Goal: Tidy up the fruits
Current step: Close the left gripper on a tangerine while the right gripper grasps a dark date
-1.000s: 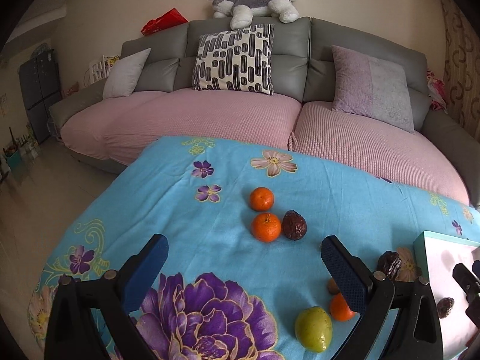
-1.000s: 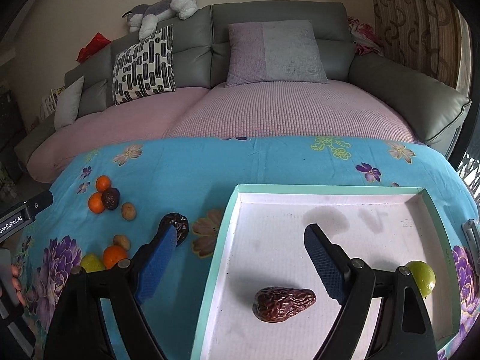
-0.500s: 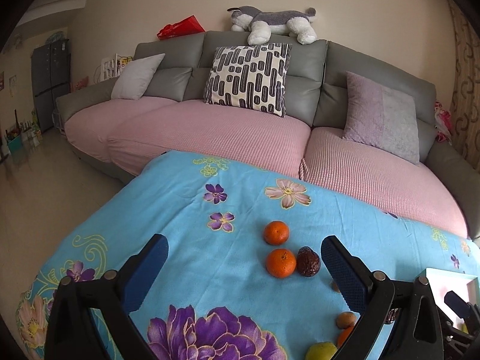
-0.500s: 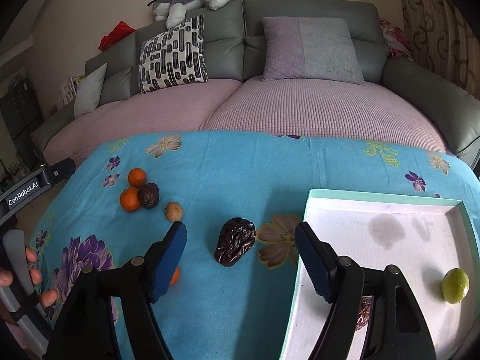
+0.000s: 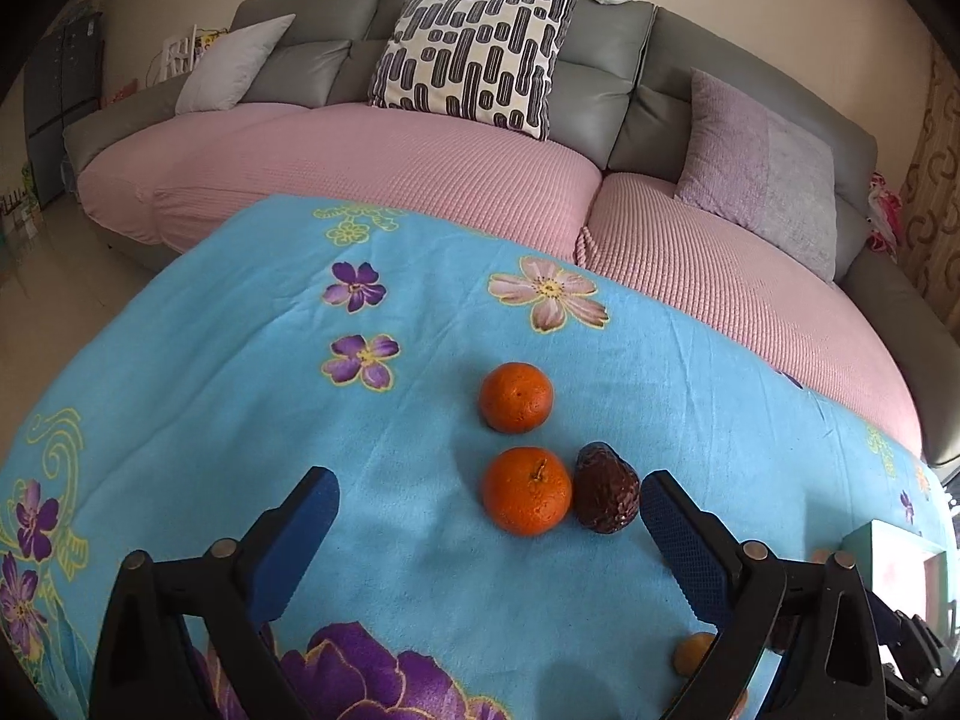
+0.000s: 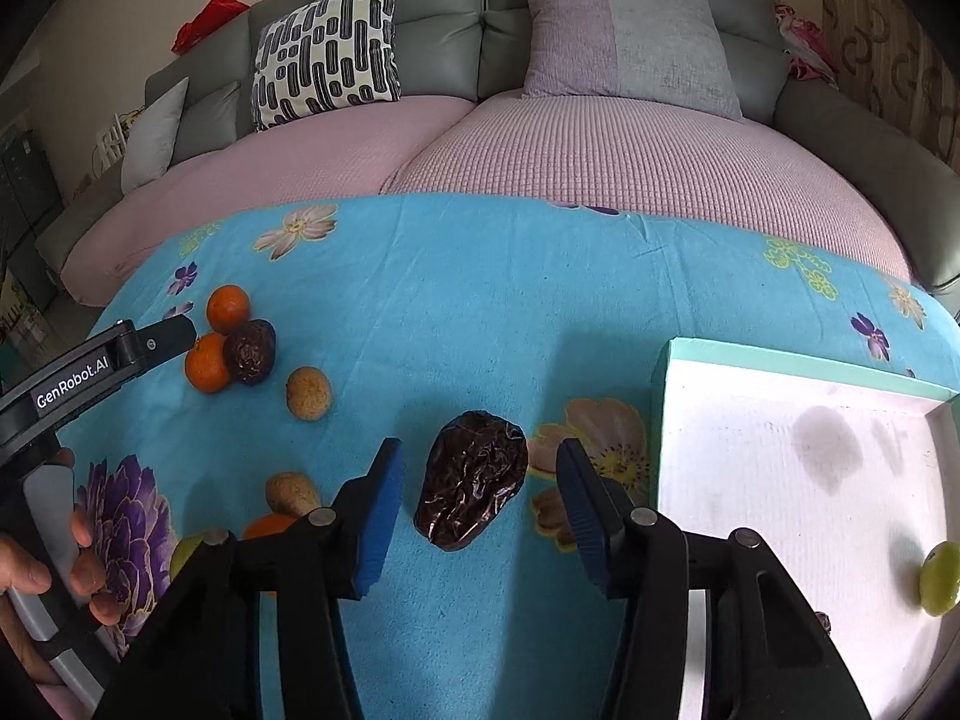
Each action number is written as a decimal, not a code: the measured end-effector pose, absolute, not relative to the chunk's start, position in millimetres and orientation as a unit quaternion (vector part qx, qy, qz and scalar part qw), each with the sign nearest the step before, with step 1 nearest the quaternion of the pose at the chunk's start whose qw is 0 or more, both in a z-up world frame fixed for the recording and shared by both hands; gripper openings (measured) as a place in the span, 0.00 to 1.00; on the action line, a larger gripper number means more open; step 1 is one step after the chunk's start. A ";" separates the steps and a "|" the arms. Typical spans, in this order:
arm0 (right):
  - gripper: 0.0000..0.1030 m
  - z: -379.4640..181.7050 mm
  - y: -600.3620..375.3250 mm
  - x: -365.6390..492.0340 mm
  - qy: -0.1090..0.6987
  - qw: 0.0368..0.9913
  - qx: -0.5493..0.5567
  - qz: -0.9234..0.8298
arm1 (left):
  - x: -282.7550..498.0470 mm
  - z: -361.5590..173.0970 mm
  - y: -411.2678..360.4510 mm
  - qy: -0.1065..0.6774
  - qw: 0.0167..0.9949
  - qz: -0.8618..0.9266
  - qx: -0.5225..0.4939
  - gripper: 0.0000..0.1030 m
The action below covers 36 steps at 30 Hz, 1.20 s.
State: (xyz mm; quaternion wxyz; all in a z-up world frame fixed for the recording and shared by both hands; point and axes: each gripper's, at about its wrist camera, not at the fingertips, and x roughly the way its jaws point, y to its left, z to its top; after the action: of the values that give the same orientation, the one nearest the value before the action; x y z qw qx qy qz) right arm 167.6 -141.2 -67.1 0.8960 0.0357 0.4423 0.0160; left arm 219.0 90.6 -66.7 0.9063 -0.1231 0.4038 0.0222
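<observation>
The right gripper (image 6: 480, 480), jaws apart, straddles a wrinkled dark-brown dried fruit (image 6: 472, 477) lying on the blue floral-cloth table (image 6: 480, 300), near the mint-rimmed white tray (image 6: 780, 480). The left gripper (image 5: 483, 531), also spread wide, hovers near a round orange tangerine (image 5: 526, 498).

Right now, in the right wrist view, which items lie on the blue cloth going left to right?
Orange pair → small dark fruit → tan fruit → large wrinkled dark fruit → tray.

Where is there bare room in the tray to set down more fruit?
Most of the white tray is bare, from its left rim toward the green fruit at the right. The cloth's left side is crowded: oranges, dark fruit, brown fruit.
</observation>
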 end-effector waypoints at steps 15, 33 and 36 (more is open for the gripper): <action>0.40 -81.2 -137.4 173.1 0.467 0.884 0.032 0.023 | 226.2 -88.7 86.5 0.436 0.882 -0.032 -0.174 0.40; 0.39 -52.8 -150.6 159.9 0.432 0.899 0.059 0.028 | 203.6 -47.0 85.7 0.403 0.896 -0.041 -0.184 0.35; 0.39 -38.0 -153.7 151.4 0.414 0.908 0.061 0.027 | 194.3 -33.8 80.8 0.391 0.901 -0.048 -0.182 0.35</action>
State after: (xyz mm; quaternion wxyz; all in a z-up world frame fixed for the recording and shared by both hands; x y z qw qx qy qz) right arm 151.4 -153.7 -38.0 0.9077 0.0610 0.4144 0.0270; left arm 194.3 80.8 -33.8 0.9010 -0.1824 0.3907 -0.0478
